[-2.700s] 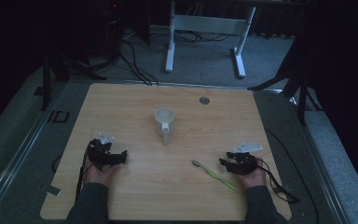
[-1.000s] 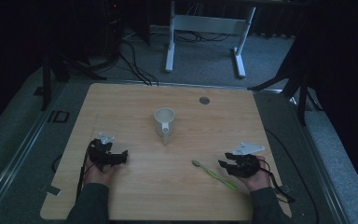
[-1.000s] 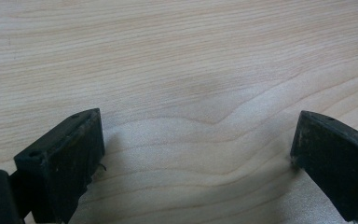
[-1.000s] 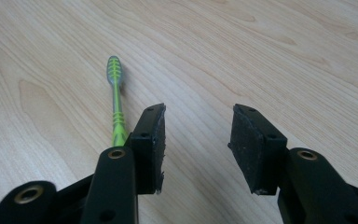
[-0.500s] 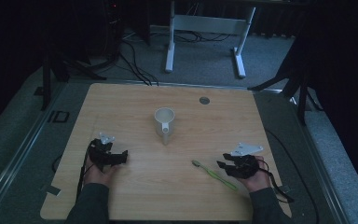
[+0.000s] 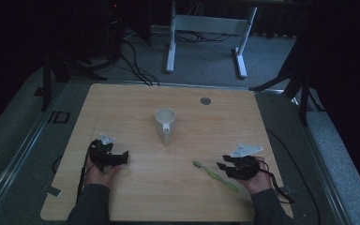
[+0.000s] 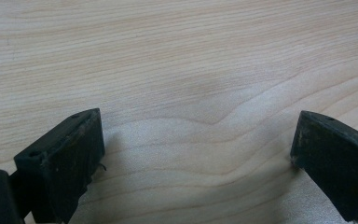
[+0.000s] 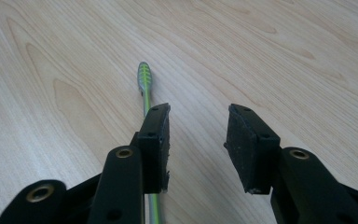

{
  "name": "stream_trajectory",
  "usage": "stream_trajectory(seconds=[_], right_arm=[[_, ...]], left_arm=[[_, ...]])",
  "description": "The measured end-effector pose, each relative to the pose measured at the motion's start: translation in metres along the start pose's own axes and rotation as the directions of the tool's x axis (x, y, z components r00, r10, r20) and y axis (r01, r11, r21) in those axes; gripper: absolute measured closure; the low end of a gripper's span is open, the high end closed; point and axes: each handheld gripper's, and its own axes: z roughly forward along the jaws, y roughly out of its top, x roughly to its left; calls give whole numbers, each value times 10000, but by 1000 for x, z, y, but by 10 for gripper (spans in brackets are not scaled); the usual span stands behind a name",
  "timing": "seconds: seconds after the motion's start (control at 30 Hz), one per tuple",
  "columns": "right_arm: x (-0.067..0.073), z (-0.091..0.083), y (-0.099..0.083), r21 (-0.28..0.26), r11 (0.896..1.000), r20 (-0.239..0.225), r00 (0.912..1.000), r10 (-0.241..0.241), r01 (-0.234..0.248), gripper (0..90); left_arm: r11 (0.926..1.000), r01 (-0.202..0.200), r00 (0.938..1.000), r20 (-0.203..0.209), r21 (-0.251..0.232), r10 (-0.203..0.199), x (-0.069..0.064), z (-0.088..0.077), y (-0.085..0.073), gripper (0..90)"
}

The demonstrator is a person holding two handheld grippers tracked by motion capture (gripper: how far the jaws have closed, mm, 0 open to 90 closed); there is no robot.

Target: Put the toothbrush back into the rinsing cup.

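A green toothbrush (image 6: 214, 174) lies flat on the wooden table (image 6: 136, 197), near the front right. My right gripper (image 6: 222, 167) is low over its handle end and points left. In the right gripper view the toothbrush (image 8: 144, 79) runs under the left-hand jaw, outside the gap. The right gripper (image 8: 199, 114) is open with bare wood between its pads, and its jaws have just been closing. A white mug (image 6: 165, 123) stands upright mid-table, its handle toward me. My left gripper (image 6: 123, 157) rests at the front left and points right. It (image 7: 196, 126) is wide open over bare wood.
A small grey round cap (image 6: 206, 100) is set in the tabletop at the back. Beyond the far edge stand a white metal frame (image 6: 205, 24) and loose cables (image 6: 136, 65) on the floor. Dark stands flank the table on both sides.
My right gripper has crept slightly toward the toothbrush's handle. The left gripper, the mug and the toothbrush have kept their places.
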Motion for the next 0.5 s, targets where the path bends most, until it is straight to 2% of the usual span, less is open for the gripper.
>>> stream_trajectory(seconds=[0.5], right_arm=[[8,-1,8,356,9988,-149,9994,-321,326,609]], left_arm=[[10000,-7,10000,-3,1,7,0,0,0,35]])
